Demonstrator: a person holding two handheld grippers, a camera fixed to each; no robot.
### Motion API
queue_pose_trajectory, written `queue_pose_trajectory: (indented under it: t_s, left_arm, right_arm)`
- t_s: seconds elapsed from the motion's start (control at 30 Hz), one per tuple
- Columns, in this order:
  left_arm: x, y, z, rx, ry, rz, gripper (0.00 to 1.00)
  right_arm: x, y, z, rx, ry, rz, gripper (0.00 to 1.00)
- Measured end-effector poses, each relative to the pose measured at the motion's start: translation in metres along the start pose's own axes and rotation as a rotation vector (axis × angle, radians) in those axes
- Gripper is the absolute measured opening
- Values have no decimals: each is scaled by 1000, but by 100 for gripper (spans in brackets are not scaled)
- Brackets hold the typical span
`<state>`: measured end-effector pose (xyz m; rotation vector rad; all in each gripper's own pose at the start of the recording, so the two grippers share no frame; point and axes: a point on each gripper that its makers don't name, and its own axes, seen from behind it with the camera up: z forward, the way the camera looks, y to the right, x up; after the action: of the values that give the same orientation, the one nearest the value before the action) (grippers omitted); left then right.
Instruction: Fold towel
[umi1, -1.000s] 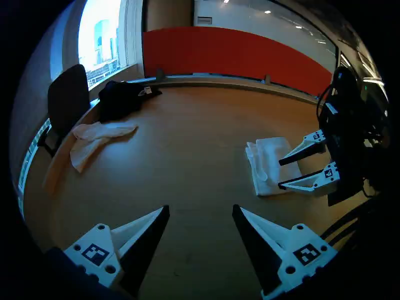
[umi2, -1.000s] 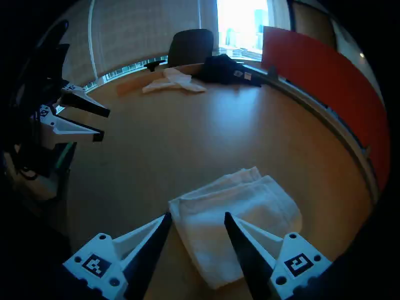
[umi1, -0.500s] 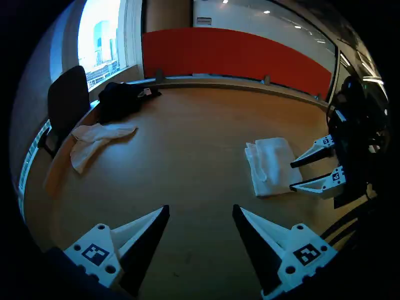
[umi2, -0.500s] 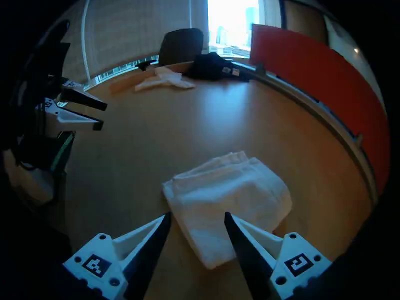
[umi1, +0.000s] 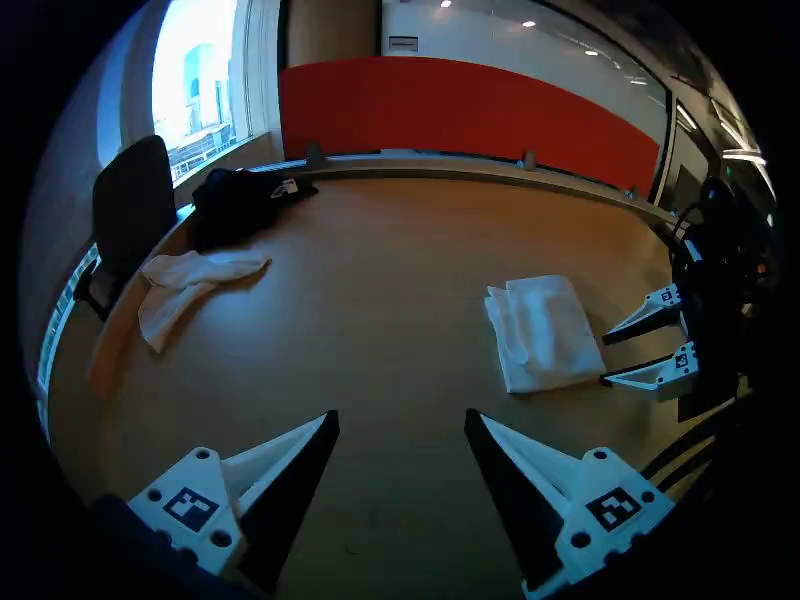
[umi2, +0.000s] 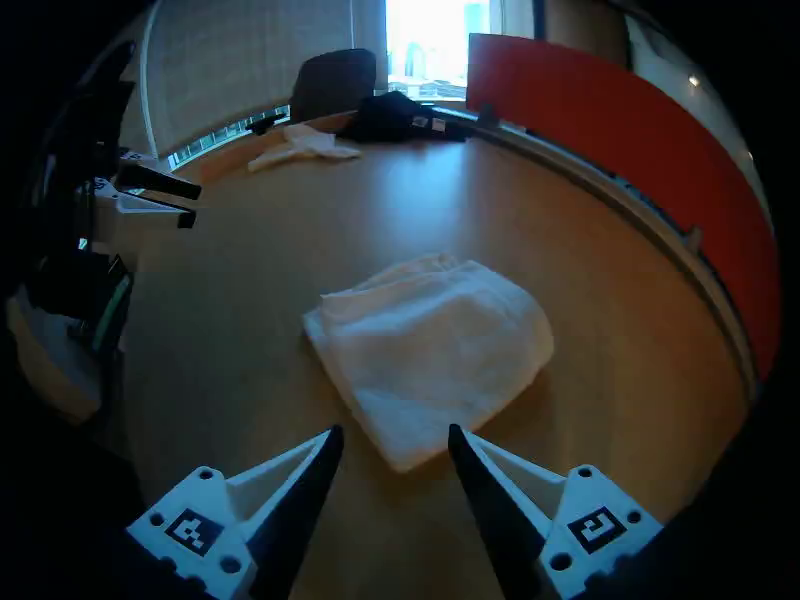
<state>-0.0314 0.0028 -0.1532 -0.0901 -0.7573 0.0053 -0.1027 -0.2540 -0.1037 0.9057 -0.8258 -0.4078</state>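
A folded white towel (umi2: 430, 340) lies flat on the wooden table (umi2: 600, 340). My right gripper (umi2: 395, 445) is open just short of the towel's near corner, with nothing between its fingers. In the left gripper view the same towel (umi1: 540, 330) sits right of centre, and the right gripper (umi1: 608, 358) hovers open just beyond its right edge. My left gripper (umi1: 400, 425) is open over bare table, well away from the towel. The left gripper (umi2: 188, 202) also appears at the far left of the right gripper view.
A crumpled white cloth (umi1: 190, 285) lies near the table's far left edge, beside a dark bag or garment (umi1: 235, 200). A black office chair (umi1: 130, 215) stands behind them by the window. A red partition (umi1: 470, 110) runs along the table's far side.
My right gripper has drawn back off the towel, which now lies fully in front of its fingertips instead of under them. The left gripper has hardly moved.
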Motion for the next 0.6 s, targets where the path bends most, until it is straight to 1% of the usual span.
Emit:
queue_pose_trajectory:
  t_s: [0.13,0.27,0.53,0.6]
  left_arm:
    - [-1,-1,0,1,-1,-1,94]
    - [0,0,0,1,1,0,94]
    - [-2,-1,-1,1,0,0,94]
    - [-2,-1,-1,1,-1,0,94]
  right_arm:
    - [-7,2,1,-7,-13,2,80]
    - [-16,3,3,-16,-30,12,77]
    - [-26,5,8,-31,-39,37,62]
    - [-26,5,8,-35,-39,40,61]
